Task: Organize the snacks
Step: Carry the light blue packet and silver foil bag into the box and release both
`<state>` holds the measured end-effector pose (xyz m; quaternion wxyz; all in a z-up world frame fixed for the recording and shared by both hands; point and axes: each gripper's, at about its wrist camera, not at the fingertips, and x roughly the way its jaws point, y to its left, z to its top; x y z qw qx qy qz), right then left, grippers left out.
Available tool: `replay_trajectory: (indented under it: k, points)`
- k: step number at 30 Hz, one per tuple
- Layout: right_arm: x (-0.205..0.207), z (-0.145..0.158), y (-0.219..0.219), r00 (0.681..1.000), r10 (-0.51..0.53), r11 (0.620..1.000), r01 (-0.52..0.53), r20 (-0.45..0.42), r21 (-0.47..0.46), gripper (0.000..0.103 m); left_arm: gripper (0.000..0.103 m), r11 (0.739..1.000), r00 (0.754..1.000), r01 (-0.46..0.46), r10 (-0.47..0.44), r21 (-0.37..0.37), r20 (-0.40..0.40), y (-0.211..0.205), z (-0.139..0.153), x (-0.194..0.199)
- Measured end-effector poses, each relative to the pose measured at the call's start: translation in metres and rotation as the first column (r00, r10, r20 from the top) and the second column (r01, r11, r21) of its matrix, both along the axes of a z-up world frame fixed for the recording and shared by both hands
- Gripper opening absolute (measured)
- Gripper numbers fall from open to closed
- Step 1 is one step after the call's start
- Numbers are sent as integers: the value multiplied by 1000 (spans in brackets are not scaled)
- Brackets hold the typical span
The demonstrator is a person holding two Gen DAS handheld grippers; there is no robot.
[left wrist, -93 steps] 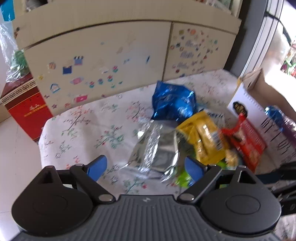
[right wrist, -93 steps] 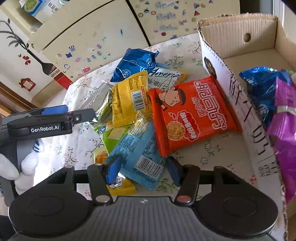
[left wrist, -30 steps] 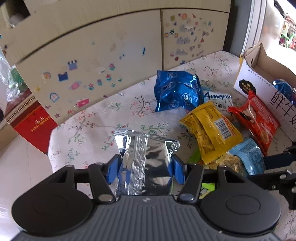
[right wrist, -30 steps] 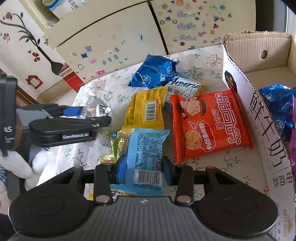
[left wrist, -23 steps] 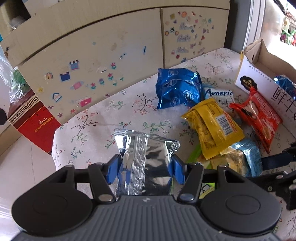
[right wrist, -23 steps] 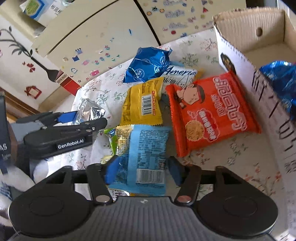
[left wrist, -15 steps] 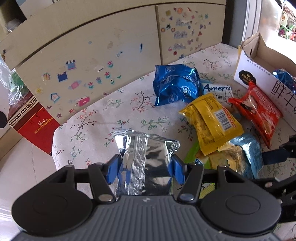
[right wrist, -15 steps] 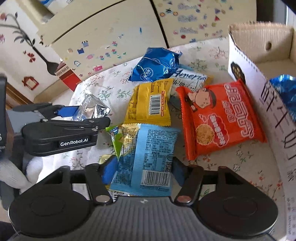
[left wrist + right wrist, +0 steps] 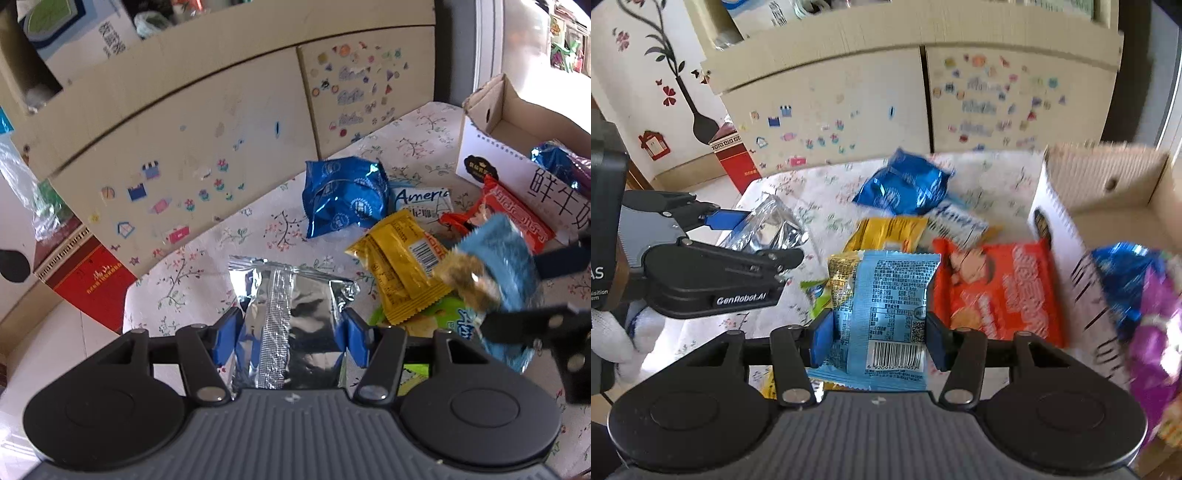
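— Silver foil packet (image 9: 291,317): why is it pinched by its edges in the left claw (image 9: 291,338)?

— Flat bags offer only their sides. The right claw (image 9: 877,338), jaws closing, grips the light-blue packet (image 9: 886,314) likewise, above the bench (image 9: 207,258).

— Where to?

— Probably the cardboard box (image 9: 1108,195) on the right, already holding 2 bags.
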<state>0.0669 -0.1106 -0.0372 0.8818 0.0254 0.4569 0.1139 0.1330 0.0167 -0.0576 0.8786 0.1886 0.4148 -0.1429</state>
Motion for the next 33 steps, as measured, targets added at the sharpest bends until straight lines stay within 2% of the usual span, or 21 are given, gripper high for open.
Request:
replay_trajectory:
  k: [5,16,24,33]
  points:
    - [-1,10,-4,999,-7,999,8,46,-34,58,58,1000,1000,5,-5,4,31,-4,11,-5]
    - [-2,29,-22,994,-36,998,40,102,-39,58,58,1000,997,2,-1,-21,74,-18,31,-11]
    - [-5,50,-42,984,-83,996,87,156,-18,58,58,997,995,-10,18,-79,100,-33,44,-16]
    - [-11,79,-76,963,-150,989,149,225,21,58,58,982,994,-38,56,-184,92,-46,53,-16]
